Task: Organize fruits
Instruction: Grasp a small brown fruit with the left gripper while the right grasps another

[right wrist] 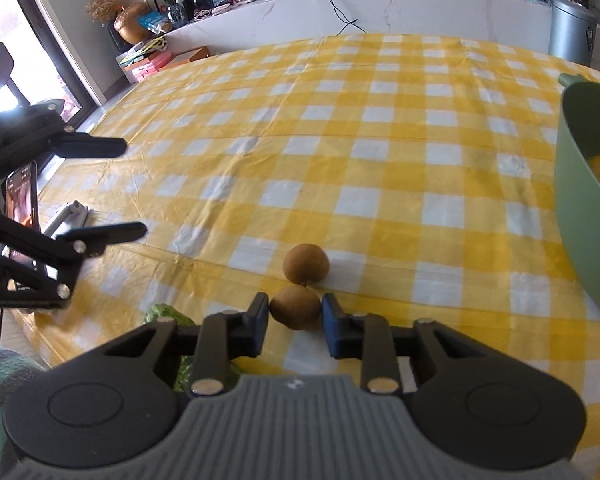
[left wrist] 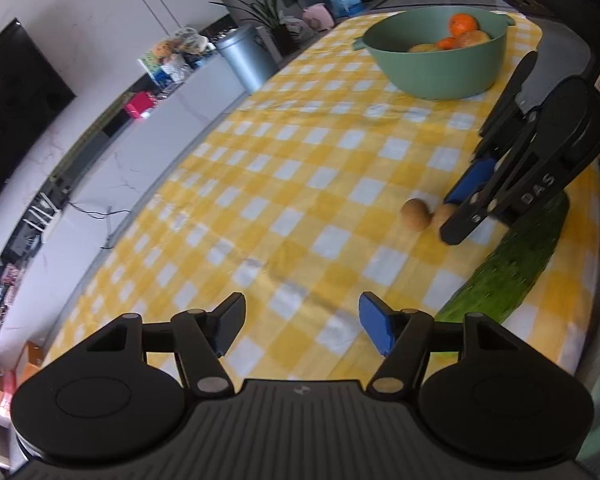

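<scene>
Presently the right gripper (right wrist: 295,318) pinches, apparently, a round fuzzy brown kiwi (right wrist: 295,306) on the checked yellow tabletop (right wrist: 340,140); left gripper (left wrist: 302,328) fingers spread, empty.

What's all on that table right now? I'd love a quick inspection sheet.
Surface: yellow checked tablecloth.
Job's things: two kiwis, near kiwi and far kiwi, touching; green bowl holding oranges; cucumber.
Clutter: phone on a stand.
Grippers: right gripper fingers either side of the near kiwi; left gripper open, empty.
Cables: black cable on the counter.
Surroundings: grey bin, plants, television.
</scene>
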